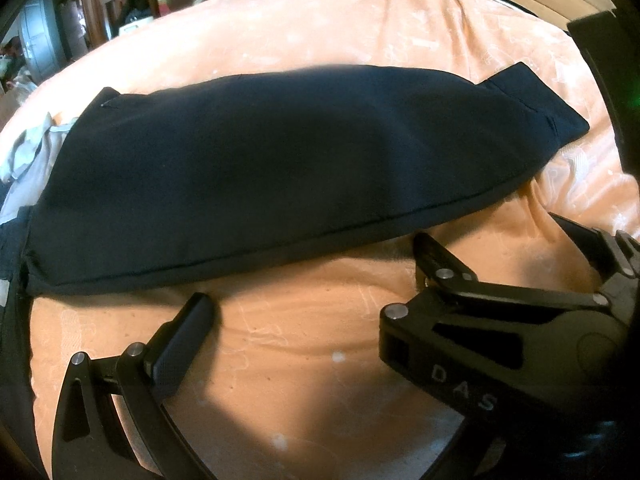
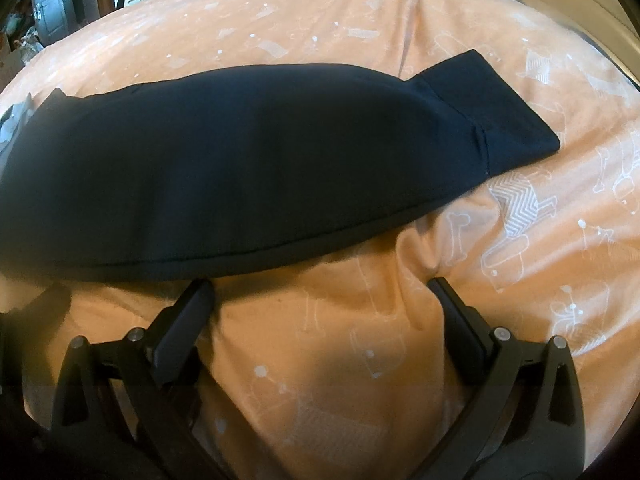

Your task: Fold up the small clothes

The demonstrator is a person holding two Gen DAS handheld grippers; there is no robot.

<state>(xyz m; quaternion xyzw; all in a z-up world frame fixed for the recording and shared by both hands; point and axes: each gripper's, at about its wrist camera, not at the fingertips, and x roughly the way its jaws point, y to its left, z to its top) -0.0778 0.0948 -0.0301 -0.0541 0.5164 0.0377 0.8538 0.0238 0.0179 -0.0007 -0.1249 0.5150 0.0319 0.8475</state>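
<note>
Dark navy garment (image 1: 248, 168) (image 2: 224, 164) lies flat, folded into long band, across peach patterned bedcover (image 1: 320, 32) (image 2: 520, 240); hemmed cuff end points right. Grey cloth (image 1: 28, 152) shows at garment's left end. Left gripper (image 1: 312, 272) spread wide, grasping nothing, tips just short of garment's near edge. Right gripper (image 2: 324, 288) likewise spread wide, empty; left finger (image 2: 188, 312) near the folded edge, contact not discernible.

garment: dark cloth (image 1: 256, 168) folded flat on peach bedspread (image 1: 320, 32)
left gripper (image 1: 312, 276): fingers apart, near the cloth's front edge, holding nothing
</note>
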